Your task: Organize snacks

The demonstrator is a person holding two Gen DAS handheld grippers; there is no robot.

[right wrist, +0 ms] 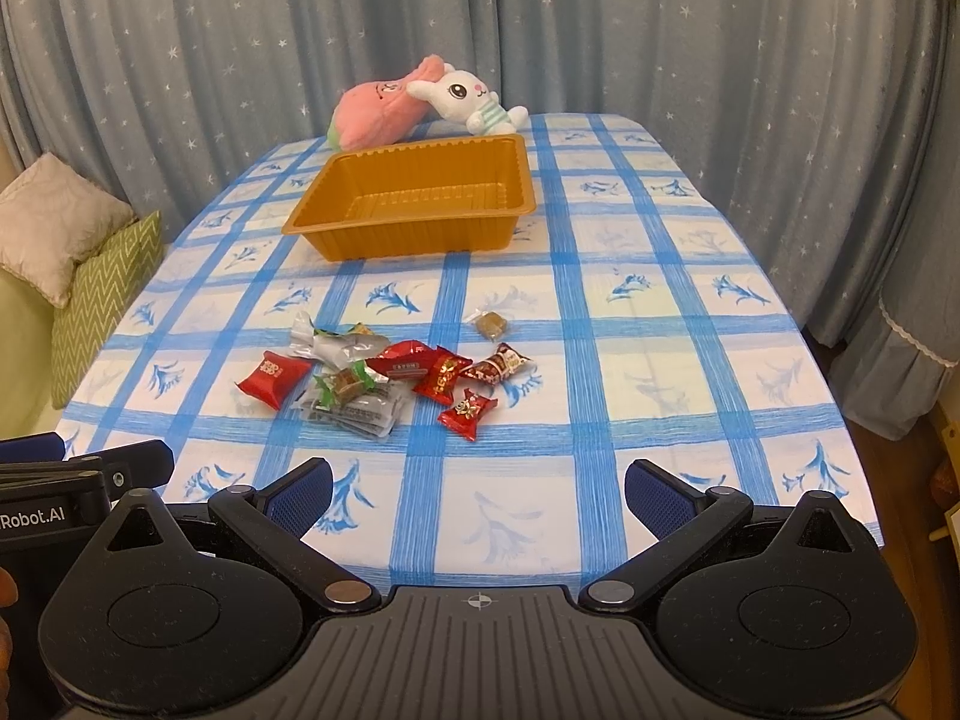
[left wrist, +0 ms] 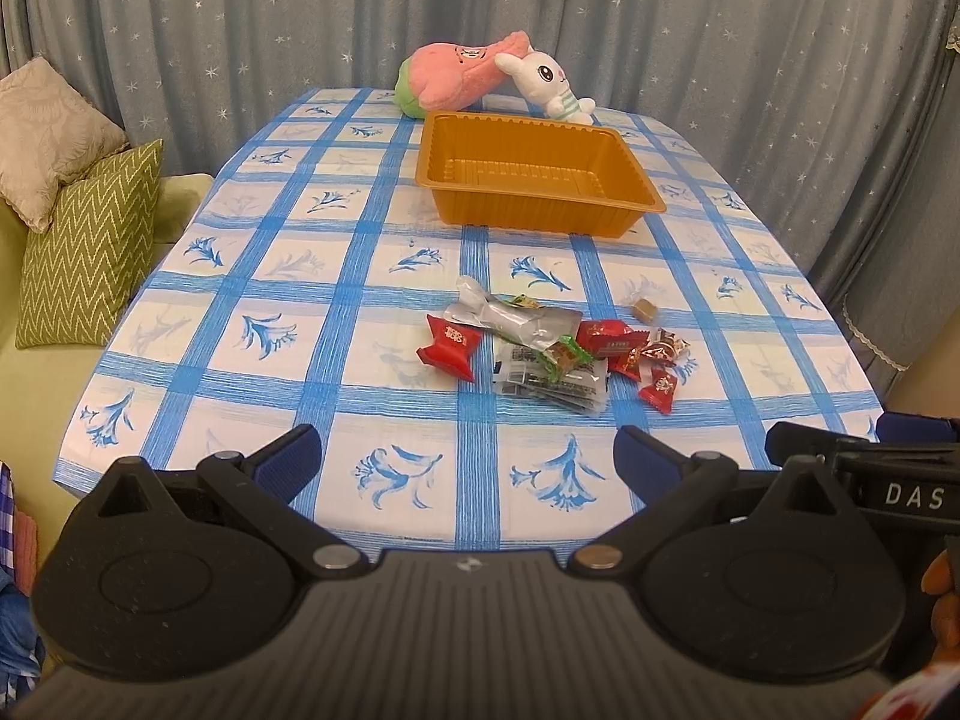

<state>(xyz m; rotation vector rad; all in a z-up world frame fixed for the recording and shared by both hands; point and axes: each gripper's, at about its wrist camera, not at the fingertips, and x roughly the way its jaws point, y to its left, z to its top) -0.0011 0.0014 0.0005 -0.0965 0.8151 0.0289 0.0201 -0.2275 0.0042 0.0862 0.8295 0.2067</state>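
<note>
Well beyond both spread tools (left wrist: 468,462) (right wrist: 478,495), snack pile (left wrist: 552,351).

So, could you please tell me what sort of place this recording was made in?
Most likely a home living or dining room: a table under a blue checked cloth, cushions on a sofa beside it, star-patterned curtains behind, and plush toys at the far end.

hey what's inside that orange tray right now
Nothing shows inside the orange tray: just its bare ribbed floor. The near wall hides a strip of floor behind it. The snacks lie on the tablecloth in front.
</note>
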